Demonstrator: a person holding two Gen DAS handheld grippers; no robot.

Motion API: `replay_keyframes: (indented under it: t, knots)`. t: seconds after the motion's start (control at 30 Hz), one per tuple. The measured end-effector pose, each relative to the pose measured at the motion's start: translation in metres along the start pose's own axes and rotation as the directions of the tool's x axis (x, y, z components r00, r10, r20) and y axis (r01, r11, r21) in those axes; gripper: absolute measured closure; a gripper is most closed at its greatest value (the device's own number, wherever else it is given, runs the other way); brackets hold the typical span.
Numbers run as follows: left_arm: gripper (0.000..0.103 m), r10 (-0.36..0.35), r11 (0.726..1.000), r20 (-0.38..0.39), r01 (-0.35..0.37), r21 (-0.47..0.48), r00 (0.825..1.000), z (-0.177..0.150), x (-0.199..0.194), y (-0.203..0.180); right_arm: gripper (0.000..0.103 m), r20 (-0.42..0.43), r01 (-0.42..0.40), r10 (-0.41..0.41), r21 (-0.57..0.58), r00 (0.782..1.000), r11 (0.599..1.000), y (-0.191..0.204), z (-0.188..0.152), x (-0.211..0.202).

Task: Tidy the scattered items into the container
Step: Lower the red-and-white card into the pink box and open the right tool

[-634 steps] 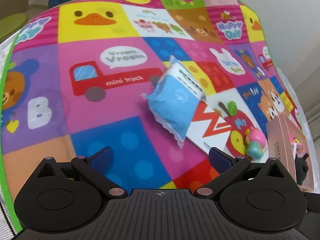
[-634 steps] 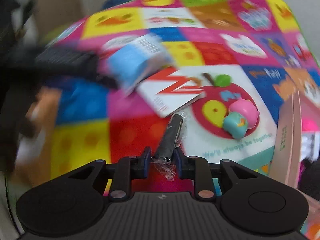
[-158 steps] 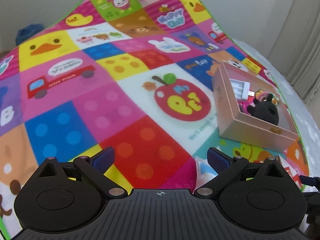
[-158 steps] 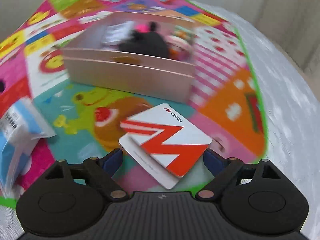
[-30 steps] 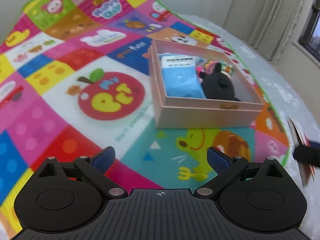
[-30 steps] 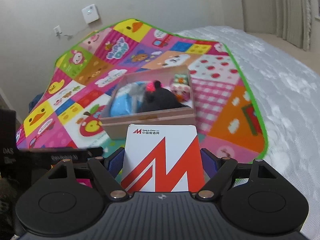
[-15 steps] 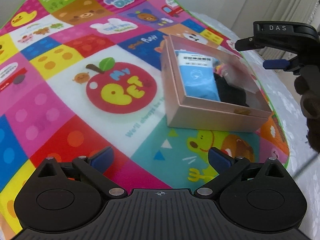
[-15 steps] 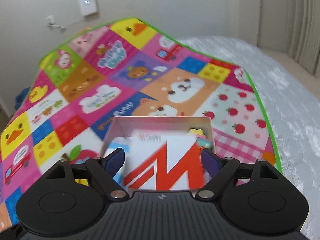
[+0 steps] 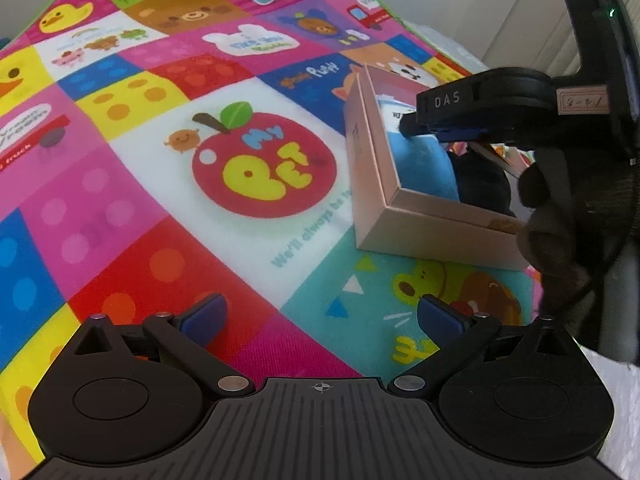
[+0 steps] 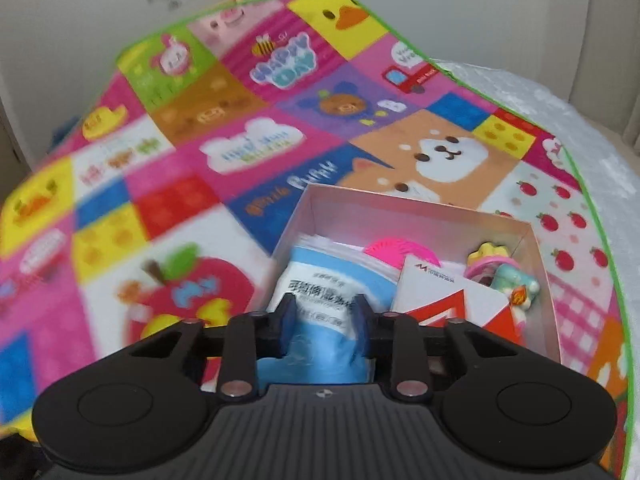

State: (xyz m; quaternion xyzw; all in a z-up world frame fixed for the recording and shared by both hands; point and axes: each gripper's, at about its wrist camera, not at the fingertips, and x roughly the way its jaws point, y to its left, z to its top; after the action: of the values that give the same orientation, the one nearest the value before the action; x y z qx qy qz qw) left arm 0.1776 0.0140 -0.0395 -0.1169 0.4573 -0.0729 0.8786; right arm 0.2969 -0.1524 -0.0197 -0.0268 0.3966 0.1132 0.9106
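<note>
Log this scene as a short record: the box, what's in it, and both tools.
box: open, on the mat
in box: packet, card, toy
card: tilted, right of the packet, no tool on it
right tool: over the packet; jaws have just closed, now shut; packet shows in the gap, grip unclear
left tool: open, empty, over the mat
loose items on mat: none in view
</note>
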Motion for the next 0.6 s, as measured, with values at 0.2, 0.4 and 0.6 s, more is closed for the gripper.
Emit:
replay_keyframes:
  t: [0.2,0.4,0.6]
  knots:
    - [0.0,-0.004,1.0,-0.022,0.004,-0.013,1.0,0.0,0.004,0.001,0.066,-0.043,-0.024,0.03,0.119,0.999,0.993,-0.007,-0.001,0.001]
    - [0.0,-0.004,1.0,-0.017,0.004,-0.014,1.0,0.0,0.003,0.0,0.053,-0.066,-0.063,0.062,-0.009,0.996,0.998,-0.001,-0.016,-0.002]
    - [0.0,0.008,0.999,-0.028,-0.009,-0.03,1.0,0.002,0.007,0.005,0.053,0.041,-0.207,0.204,0.104,0.978,0.973,-0.034,0.005,-0.053]
